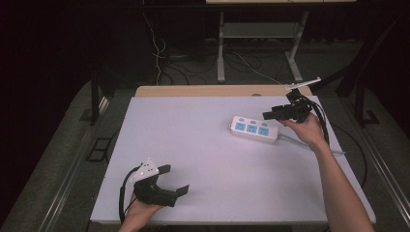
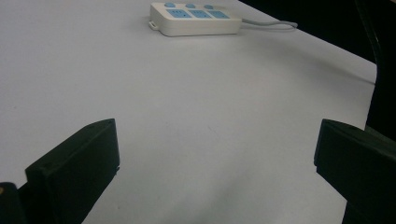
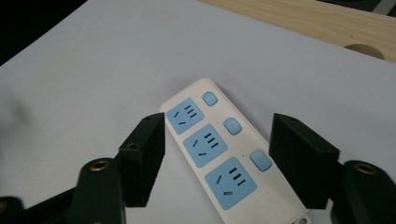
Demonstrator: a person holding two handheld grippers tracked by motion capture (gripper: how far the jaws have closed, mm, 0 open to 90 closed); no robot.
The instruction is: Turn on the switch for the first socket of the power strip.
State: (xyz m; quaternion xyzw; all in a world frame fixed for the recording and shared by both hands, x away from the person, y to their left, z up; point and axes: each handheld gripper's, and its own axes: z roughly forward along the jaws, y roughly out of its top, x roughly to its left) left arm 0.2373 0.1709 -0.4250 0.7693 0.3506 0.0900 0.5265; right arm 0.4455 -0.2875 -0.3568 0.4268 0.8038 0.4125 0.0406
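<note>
While my left gripper (image 1: 174,180) rests wide apart near the tabletop's (image 1: 193,159) front edge, my right gripper (image 3: 217,154) straddles the power strip (image 3: 224,154), jaws parted, untouching.

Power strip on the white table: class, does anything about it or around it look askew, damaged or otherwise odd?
Nothing stands out. The power strip lies flat and whole on the white table, slightly slanted to its edges, its grey cord trailing off. The right gripper straddles it with jaws apart, not touching.
</note>
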